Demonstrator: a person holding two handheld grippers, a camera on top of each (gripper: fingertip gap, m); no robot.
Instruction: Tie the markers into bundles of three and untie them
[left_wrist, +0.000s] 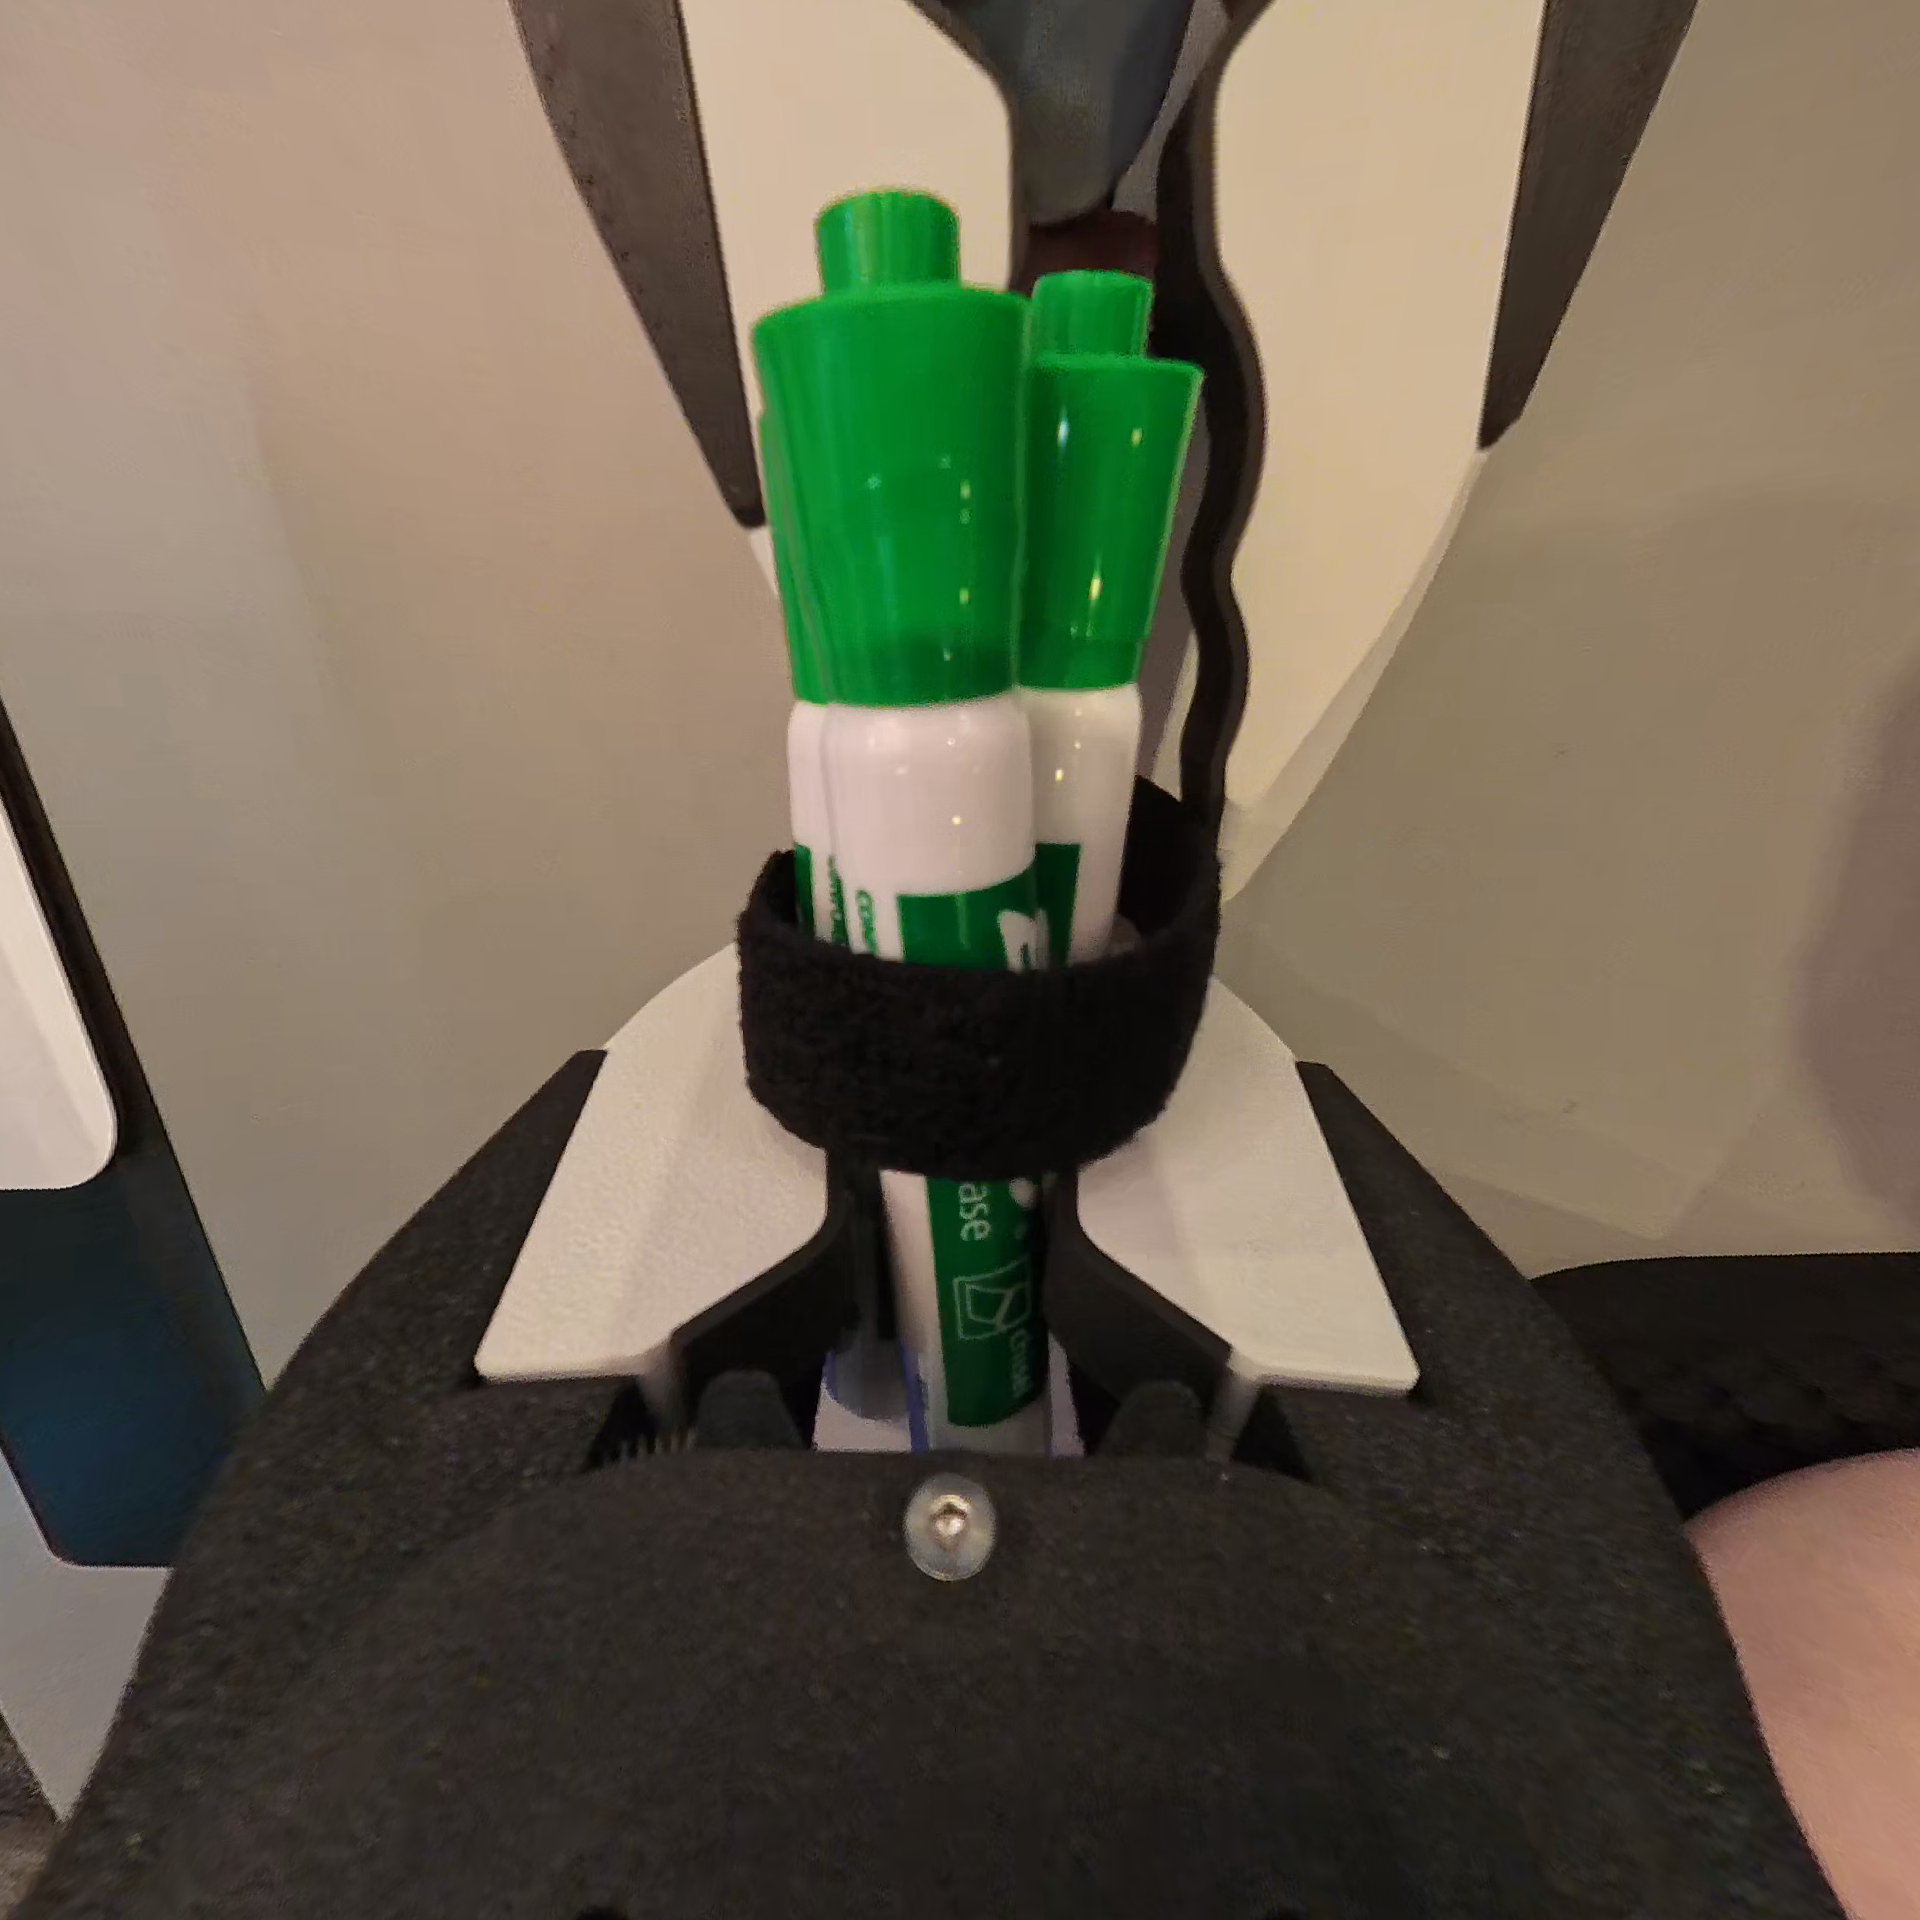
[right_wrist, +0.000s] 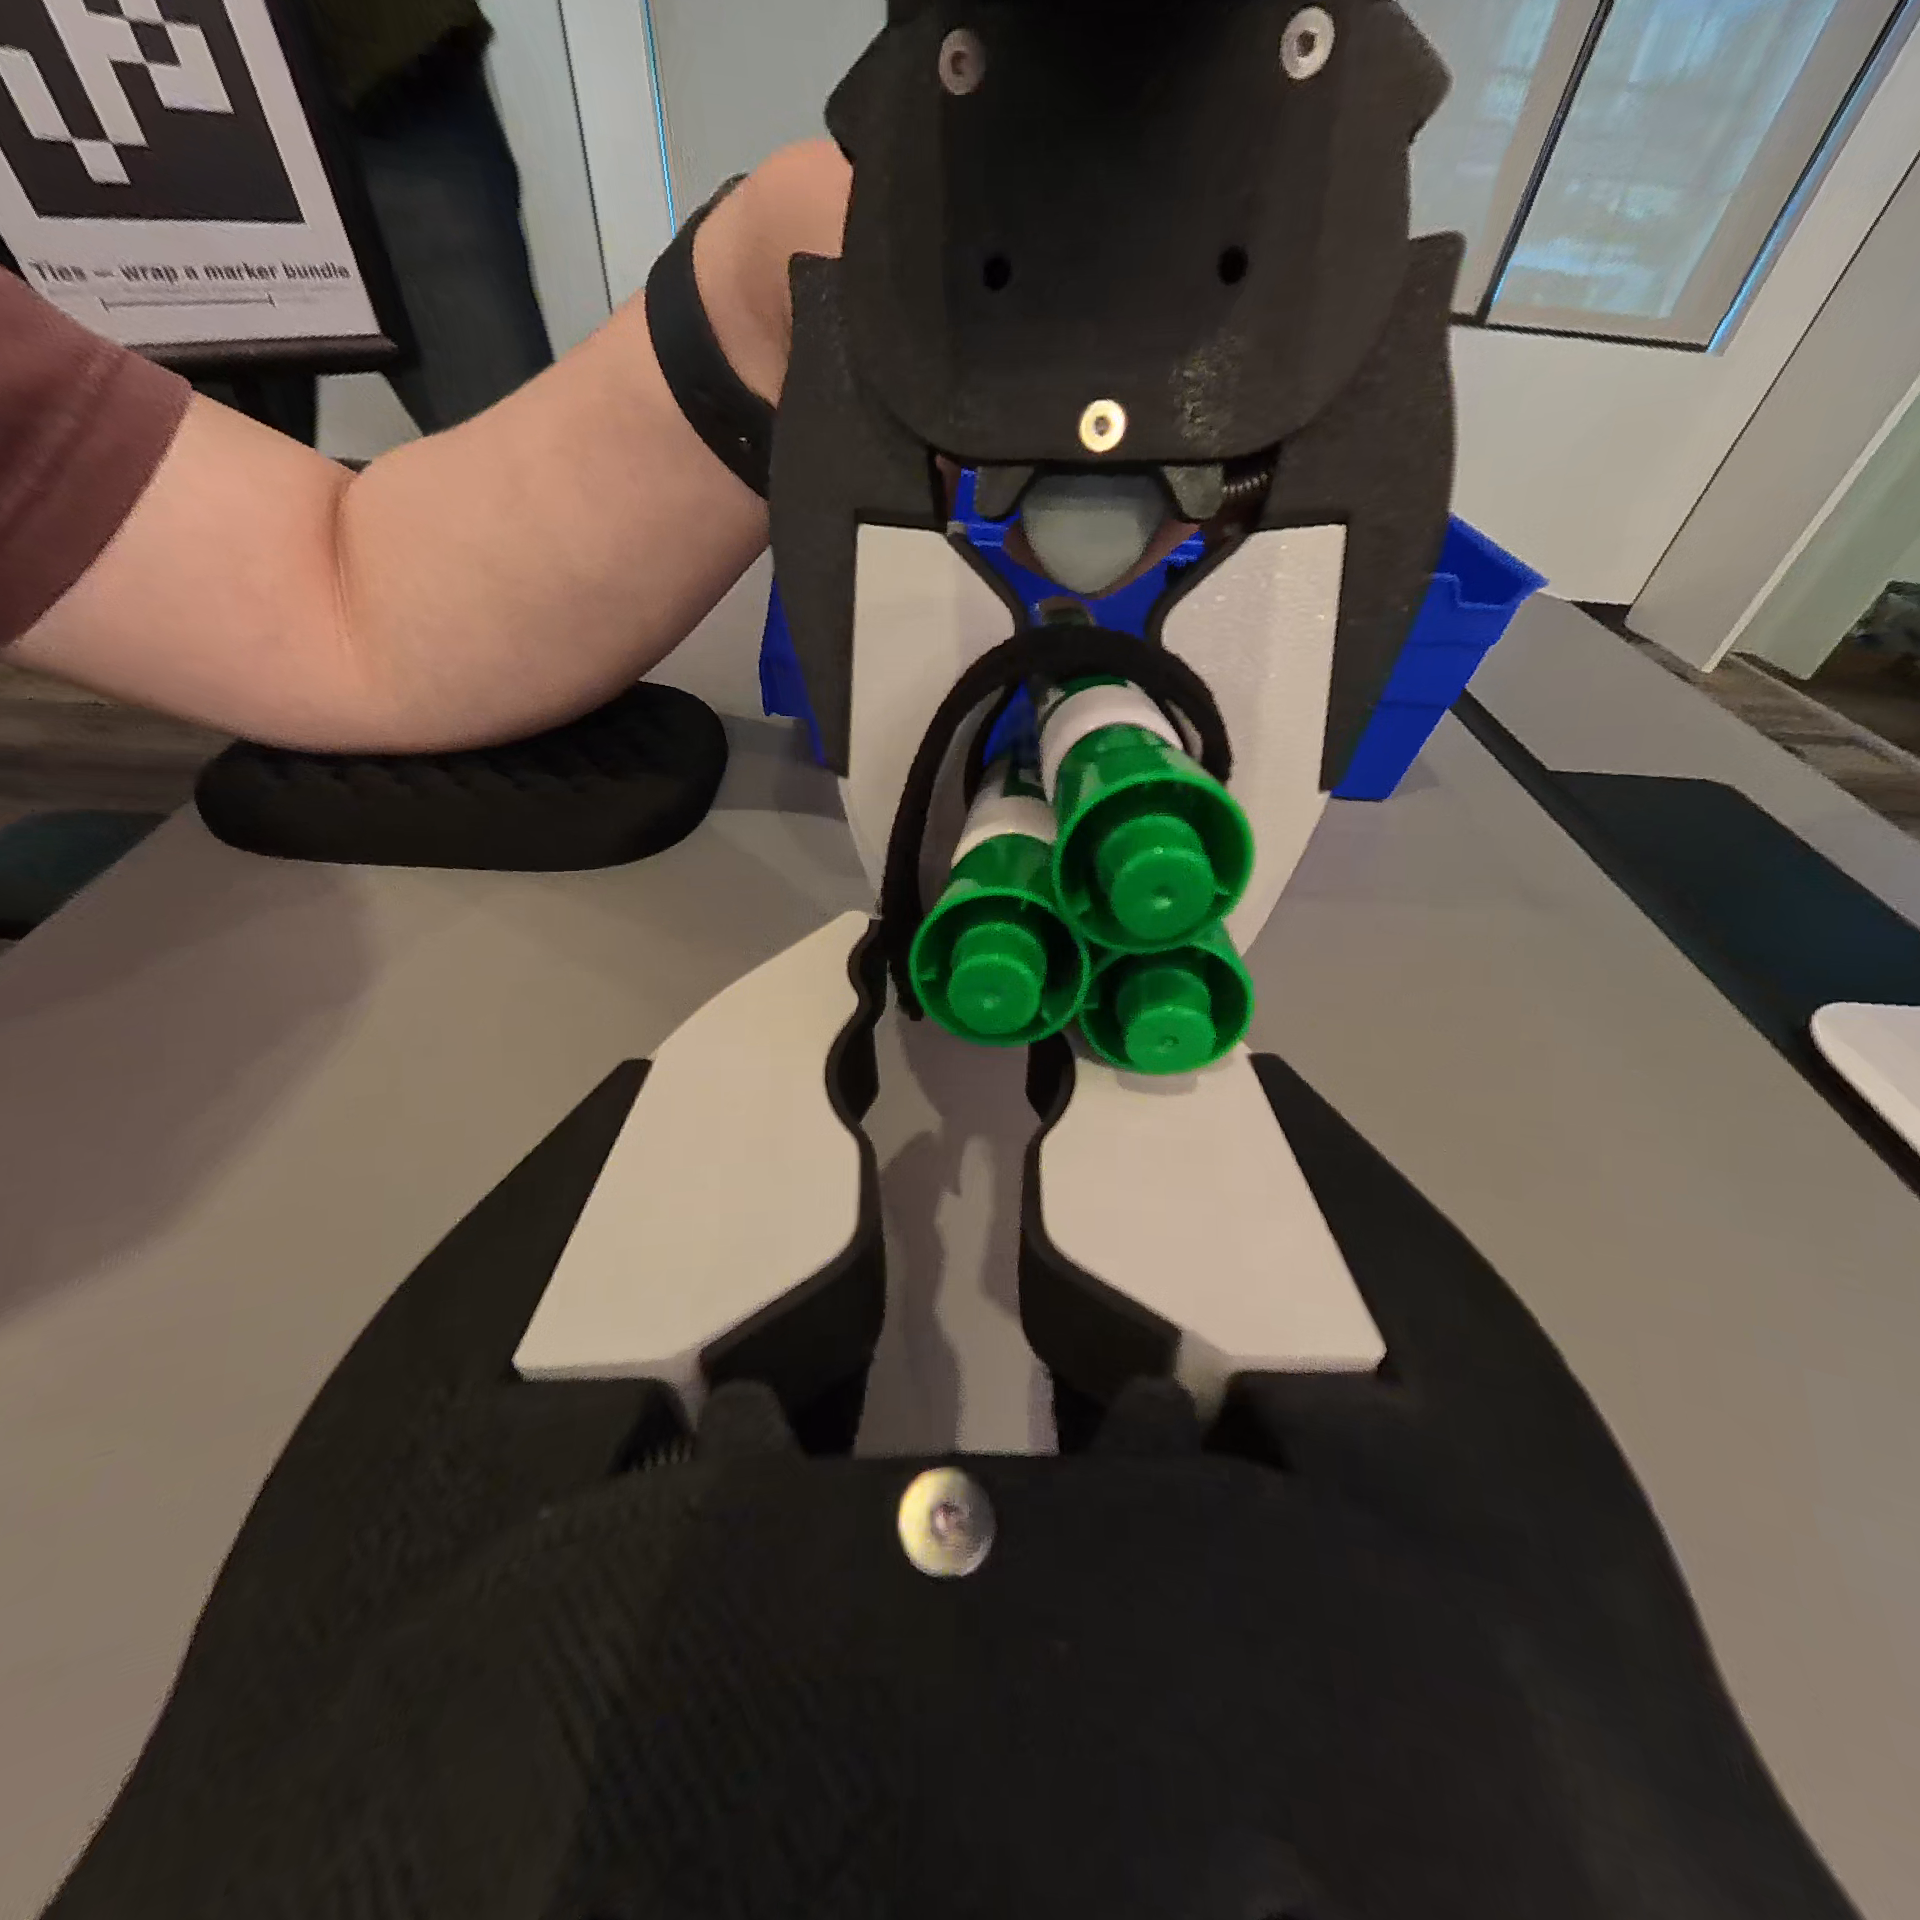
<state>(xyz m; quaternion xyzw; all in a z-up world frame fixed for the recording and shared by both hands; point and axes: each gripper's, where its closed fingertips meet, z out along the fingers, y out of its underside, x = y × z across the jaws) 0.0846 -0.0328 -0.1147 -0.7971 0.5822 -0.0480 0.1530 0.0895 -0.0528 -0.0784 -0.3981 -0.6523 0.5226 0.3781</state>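
Note:
Three green-capped white markers (left_wrist: 904, 582) stand as a bundle in my left gripper (left_wrist: 966, 1049), which is shut on their barrels. A black hook-and-loop strap (left_wrist: 977, 1049) forms a loose loop around the barrels just above the fingertips. In the right wrist view the caps (right_wrist: 1091, 935) point at the camera, with the left gripper (right_wrist: 1081, 831) behind them. My right gripper (right_wrist: 951, 997) is open just below the caps. Its left fingertip (right_wrist: 831, 987) lies against the strap's edge (right_wrist: 904, 831), and its right fingertip is hidden behind the caps.
A grey table (right_wrist: 312, 1091) lies below. A blue bin (right_wrist: 1455, 644) stands behind the left gripper. A person's forearm (right_wrist: 416, 582) rests on a black pad (right_wrist: 468, 779). A patterned sign (right_wrist: 156, 156) stands at the far left. A white object (right_wrist: 1870, 1060) sits at the right edge. Both grippers' tips are close together, under 4 cm apart.

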